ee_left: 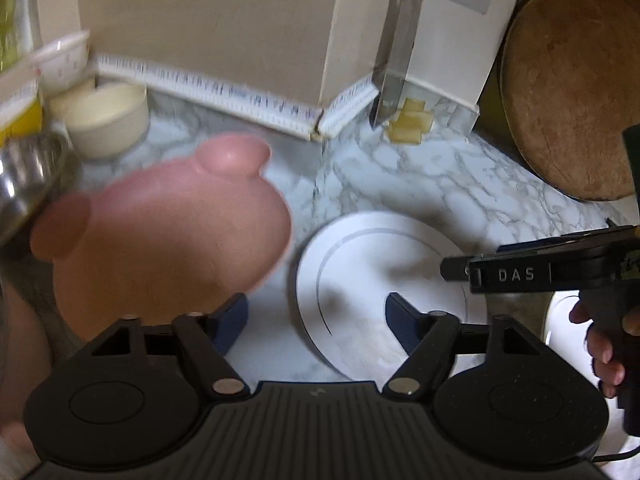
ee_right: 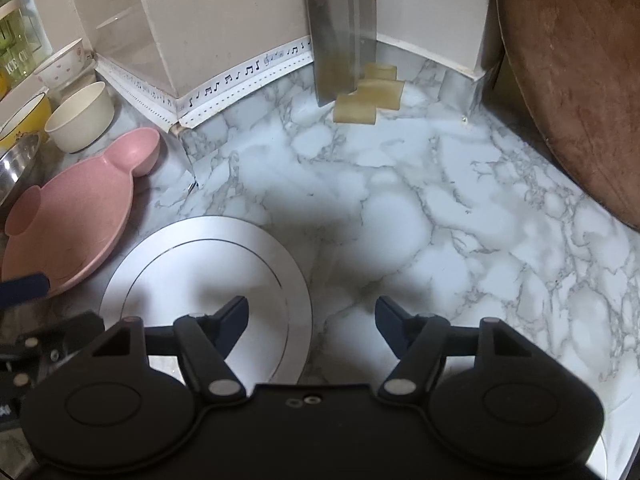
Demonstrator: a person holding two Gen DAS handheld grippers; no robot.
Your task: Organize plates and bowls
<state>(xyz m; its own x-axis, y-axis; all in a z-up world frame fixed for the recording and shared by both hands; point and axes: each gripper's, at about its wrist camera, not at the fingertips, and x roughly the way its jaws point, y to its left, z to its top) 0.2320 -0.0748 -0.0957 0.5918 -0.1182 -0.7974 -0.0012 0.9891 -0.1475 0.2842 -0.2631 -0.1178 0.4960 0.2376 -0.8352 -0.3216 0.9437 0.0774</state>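
Note:
A pink mouse-eared plate (ee_left: 168, 236) (ee_right: 68, 220) lies on the marble counter, left of a round white plate (ee_left: 380, 288) (ee_right: 208, 272). My left gripper (ee_left: 316, 324) is open, its left finger by the pink plate's near rim, its right finger over the white plate; it holds nothing. My right gripper (ee_right: 312, 324) is open and empty, its left finger over the white plate's right part; it also shows in the left wrist view (ee_left: 456, 270). A cream bowl (ee_left: 108, 120) (ee_right: 80, 116), a floral bowl (ee_left: 64, 60) (ee_right: 60, 64), a yellow bowl (ee_right: 24, 120) and a steel bowl (ee_left: 28, 176) (ee_right: 16, 164) sit at far left.
A round wooden board (ee_left: 572, 92) (ee_right: 572, 80) leans at the right. A cleaver (ee_left: 394, 60) (ee_right: 340, 32) stands against the wall over yellowish sponge pieces (ee_left: 410, 124) (ee_right: 368, 96). A beige corner pillar (ee_left: 224, 40) stands behind the plates. Another white plate's edge (ee_left: 560, 316) lies at the right.

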